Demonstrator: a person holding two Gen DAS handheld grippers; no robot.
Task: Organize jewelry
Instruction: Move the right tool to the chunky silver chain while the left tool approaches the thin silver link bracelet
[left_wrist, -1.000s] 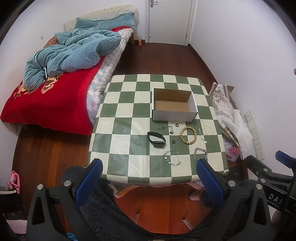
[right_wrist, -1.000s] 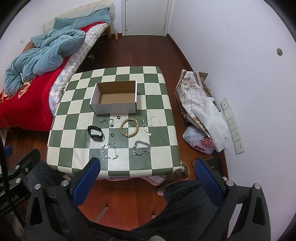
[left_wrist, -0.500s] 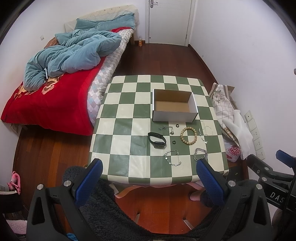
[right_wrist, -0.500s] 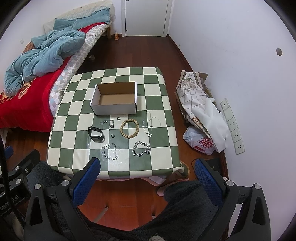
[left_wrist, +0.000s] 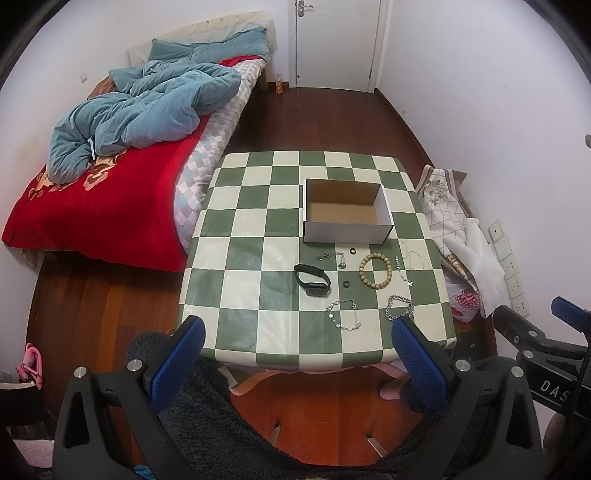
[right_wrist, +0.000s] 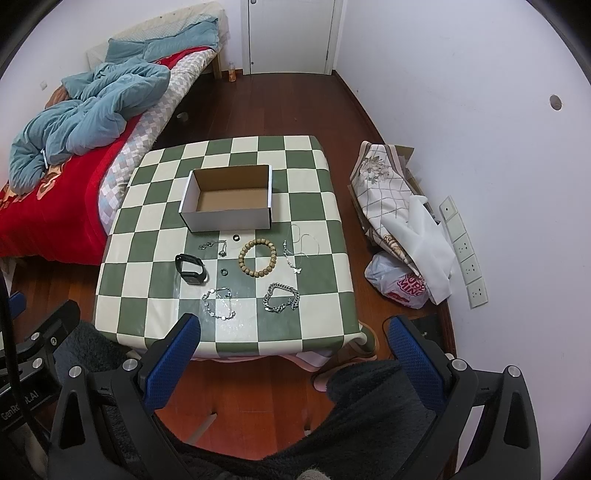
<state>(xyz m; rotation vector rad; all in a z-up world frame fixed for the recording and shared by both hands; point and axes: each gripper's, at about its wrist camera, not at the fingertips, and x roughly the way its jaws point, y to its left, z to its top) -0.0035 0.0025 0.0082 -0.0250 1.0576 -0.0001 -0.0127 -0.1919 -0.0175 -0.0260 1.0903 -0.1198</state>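
Nothing on the table has shifted in the last second; only my left view has crept a touch closer. I hold my left gripper (left_wrist: 300, 345) and my right gripper (right_wrist: 293, 341) above my lap, short of the near edge of the green-and-cream checkered table (left_wrist: 240, 236), both with blue-padded fingers spread wide and nothing between them. On the table the open white cardboard box (left_wrist: 345, 212) sits toward the far side, its brown floor bare. All the jewelry lies on the cloth in front of the box: a black fitness band (left_wrist: 312, 279) to the left, a wooden bead bracelet (left_wrist: 375, 271) near the middle, a thin silver necklace with a butterfly charm (right_wrist: 295, 258) to its right, a small silver chain (left_wrist: 332, 256) and a small black ring (left_wrist: 352, 251) just before the box wall, another small black ring (left_wrist: 346, 284) between band and beads. Nearest me lie a silver disc-link bracelet (left_wrist: 343, 314) and a chunky silver curb-chain bracelet (right_wrist: 281, 297), apart from each other.
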